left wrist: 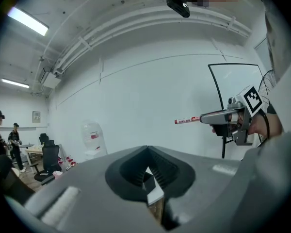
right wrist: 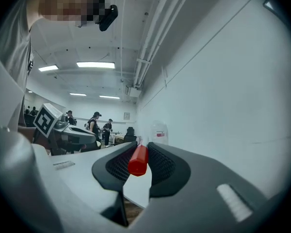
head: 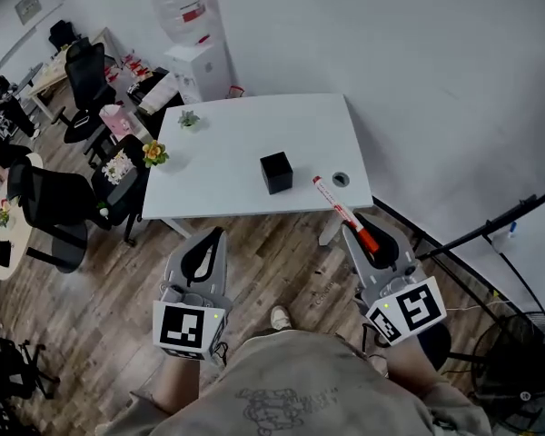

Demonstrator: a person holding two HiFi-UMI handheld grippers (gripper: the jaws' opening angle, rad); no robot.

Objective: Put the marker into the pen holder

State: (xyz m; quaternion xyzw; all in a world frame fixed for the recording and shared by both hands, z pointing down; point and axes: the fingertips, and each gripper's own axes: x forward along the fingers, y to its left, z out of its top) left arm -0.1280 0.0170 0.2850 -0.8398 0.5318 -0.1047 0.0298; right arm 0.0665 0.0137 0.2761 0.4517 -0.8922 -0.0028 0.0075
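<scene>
Grey two-jaw left gripper (head: 216, 236), lower left of centre, is closed on nothing. The black cube pen holder (head: 276, 172) stands mid-frame on the white table (head: 218, 143), with bare surface all round. The white marker with red cap (head: 338, 206) hangs airborne, right of the holder, clamped at its cap end by the right gripper (head: 363, 232). Judgement: transport stage. Next the marker must go left past the table's near edge, be turned upright and lowered in.

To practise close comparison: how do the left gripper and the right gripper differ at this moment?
The right gripper is shut on the marker; the left gripper is shut on nothing. The left gripper's jaw tips meet; the right gripper's are parted by the marker's red end. Both hover short of the table.
</scene>
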